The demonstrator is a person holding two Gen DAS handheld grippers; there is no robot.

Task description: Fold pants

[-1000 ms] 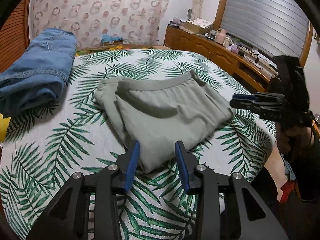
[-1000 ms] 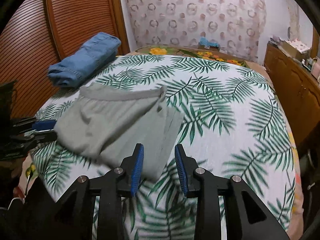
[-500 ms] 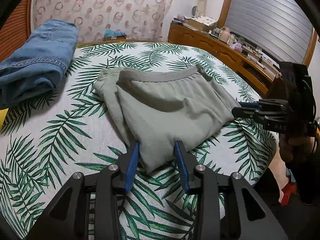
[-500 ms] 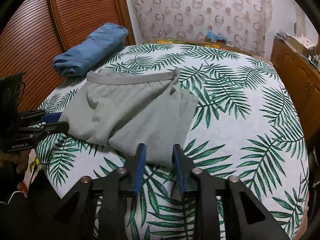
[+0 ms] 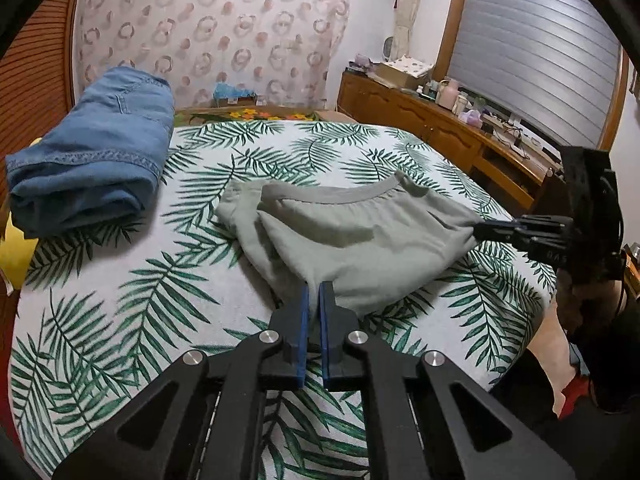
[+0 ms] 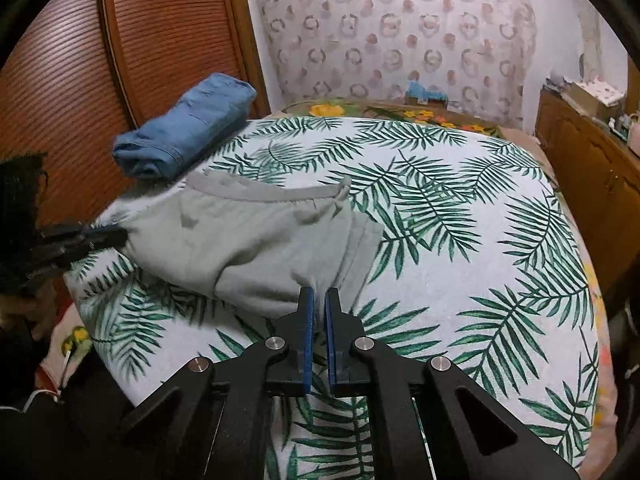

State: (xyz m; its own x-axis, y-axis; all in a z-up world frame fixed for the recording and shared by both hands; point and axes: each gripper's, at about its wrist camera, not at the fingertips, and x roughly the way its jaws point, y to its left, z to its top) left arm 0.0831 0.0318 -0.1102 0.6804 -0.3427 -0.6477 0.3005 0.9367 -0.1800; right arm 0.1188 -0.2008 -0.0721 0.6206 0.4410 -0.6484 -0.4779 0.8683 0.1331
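Note:
Grey-green pants (image 5: 360, 240) lie folded in a loose packet on the palm-leaf bedspread (image 5: 120, 320), waistband on the far side. In the left wrist view my left gripper (image 5: 314, 286) has its jaws closing tight, pads pinching the near left corner of the cloth. My right gripper (image 6: 318, 292) pinches the near right corner of the pants (image 6: 240, 240) the same way. Each gripper shows in the other's view: the right gripper (image 5: 478, 229) on the cloth's right tip, the left gripper (image 6: 116, 236) on its left tip. The fabric bunches up at both pinches.
Folded blue jeans (image 5: 92, 160) rest at the bed's far left, also seen as jeans (image 6: 188, 128) by the slatted wooden wardrobe door (image 6: 80, 60). A wooden dresser (image 5: 440, 132) with clutter runs along the right wall. The person's leg stands at the bed's near right edge.
Both grippers went from open, straddling the near corners of the grey pants, to shut on them. The cloth now puckers at both pinches.

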